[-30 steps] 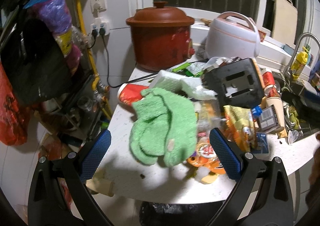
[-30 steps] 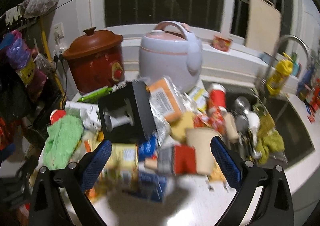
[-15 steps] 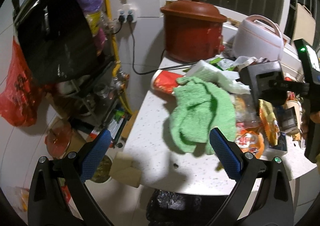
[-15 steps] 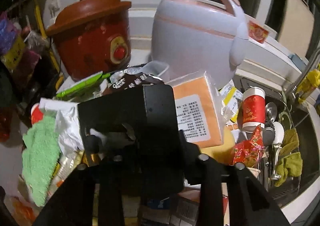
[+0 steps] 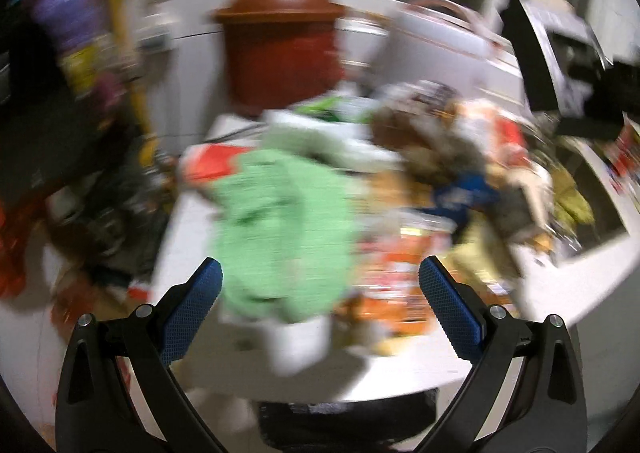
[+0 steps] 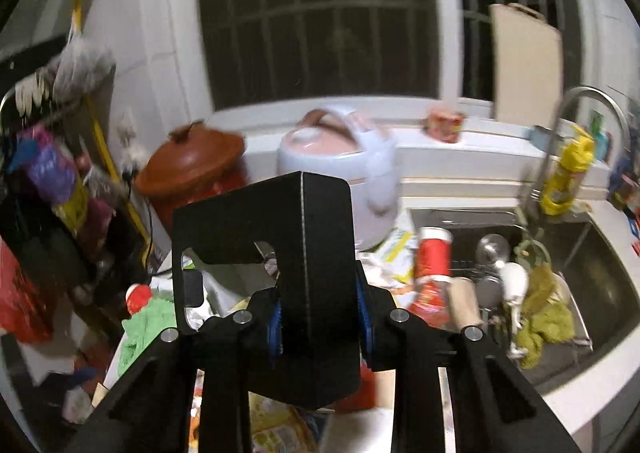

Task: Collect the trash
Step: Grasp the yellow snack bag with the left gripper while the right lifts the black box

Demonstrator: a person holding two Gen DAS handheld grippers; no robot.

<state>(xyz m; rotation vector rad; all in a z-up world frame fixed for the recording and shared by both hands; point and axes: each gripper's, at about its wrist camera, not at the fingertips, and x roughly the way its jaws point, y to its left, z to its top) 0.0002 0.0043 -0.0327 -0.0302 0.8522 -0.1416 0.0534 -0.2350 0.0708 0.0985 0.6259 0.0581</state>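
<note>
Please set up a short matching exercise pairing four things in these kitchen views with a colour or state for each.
Things:
1. black box
2. cloth
3. clay pot
4. left tongs

Colour or state:
a. brown-red, lid on
b. open, holding nothing
c. green, lying on the counter
d. clamped in the right tongs

Pairs: 1-d, 2-c, 3-a, 4-b

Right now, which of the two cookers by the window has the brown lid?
The red cooker, left of the pale pink cooker, which has a pink handle instead.
</note>
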